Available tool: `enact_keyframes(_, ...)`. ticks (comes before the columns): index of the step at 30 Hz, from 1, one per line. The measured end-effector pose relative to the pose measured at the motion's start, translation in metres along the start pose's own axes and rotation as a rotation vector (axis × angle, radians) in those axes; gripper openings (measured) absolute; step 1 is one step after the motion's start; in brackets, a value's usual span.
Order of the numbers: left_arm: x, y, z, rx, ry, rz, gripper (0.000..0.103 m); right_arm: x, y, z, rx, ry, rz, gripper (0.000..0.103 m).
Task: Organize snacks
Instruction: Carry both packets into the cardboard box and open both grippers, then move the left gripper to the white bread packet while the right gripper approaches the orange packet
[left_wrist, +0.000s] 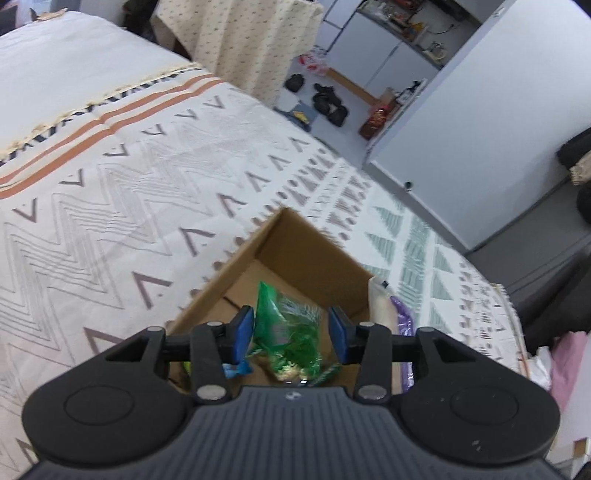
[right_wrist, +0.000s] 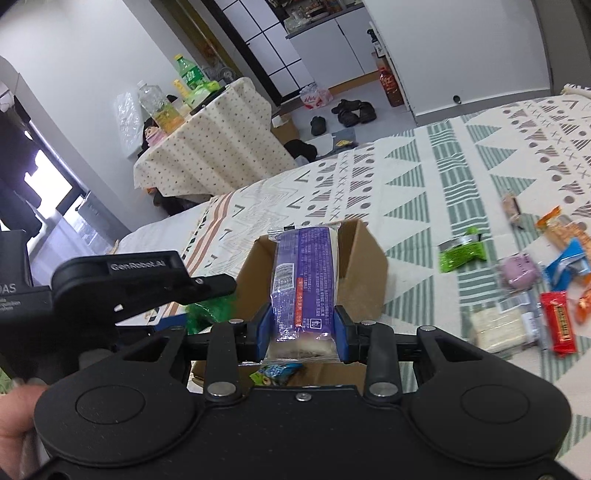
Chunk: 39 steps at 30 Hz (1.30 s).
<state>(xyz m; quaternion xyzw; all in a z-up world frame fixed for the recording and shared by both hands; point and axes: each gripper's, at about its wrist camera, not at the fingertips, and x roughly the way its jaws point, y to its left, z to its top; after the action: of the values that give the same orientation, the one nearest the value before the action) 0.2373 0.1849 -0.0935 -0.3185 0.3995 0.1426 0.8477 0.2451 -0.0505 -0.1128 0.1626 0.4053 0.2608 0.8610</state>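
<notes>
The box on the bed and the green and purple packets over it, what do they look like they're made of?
Box: plain brown cardboard, matte, with raw cut edges and folded flaps.
Green packet: thin see-through plastic film, glossy and crinkled; pale contents show through.
Purple packet: glossy printed plastic wrap with clear sealed ends, probably film over a pale soft bar; the right claw pinches it.

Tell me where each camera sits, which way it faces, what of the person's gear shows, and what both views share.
Left wrist: on the left tool, looking down along its blue fingers into the cardboard box; a green packet lies between the parted pads.
Right wrist: on the right tool, facing across the bed toward the scattered snacks; its pads clamp a purple packet. The left tool's body and a hand show at left.
Shared: box, green packet, purple packet, patterned bedspread.
</notes>
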Motion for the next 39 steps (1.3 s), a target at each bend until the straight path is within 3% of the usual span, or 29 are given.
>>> enact_keyframes(6, 0.003, 0.010, -0.001, -0.026, -0.006, 0.032, 0.066, 0.014, 0.005, -0.005, 0.026, 0.024, 0.008, 0.034)
enact_keyframes(10, 0.003, 0.008, -0.004, -0.016, -0.007, 0.047, 0.077, 0.019, 0.011, -0.010, -0.001, 0.068, 0.020, 0.048)
enact_keyframes(12, 0.003, 0.005, -0.006, -0.012, -0.006, 0.046, 0.079, 0.014, 0.012, -0.012, -0.012, 0.058, 0.008, 0.055)
enact_keyframes(28, -0.005, -0.032, -0.032, 0.095, 0.002, 0.028, 0.090, -0.042, -0.048, -0.017, 0.023, 0.012, -0.122, 0.072)
enact_keyframes(39, -0.011, -0.084, -0.072, 0.243, 0.023, -0.021, 0.097, -0.082, -0.095, -0.023, 0.051, -0.040, -0.191, 0.087)
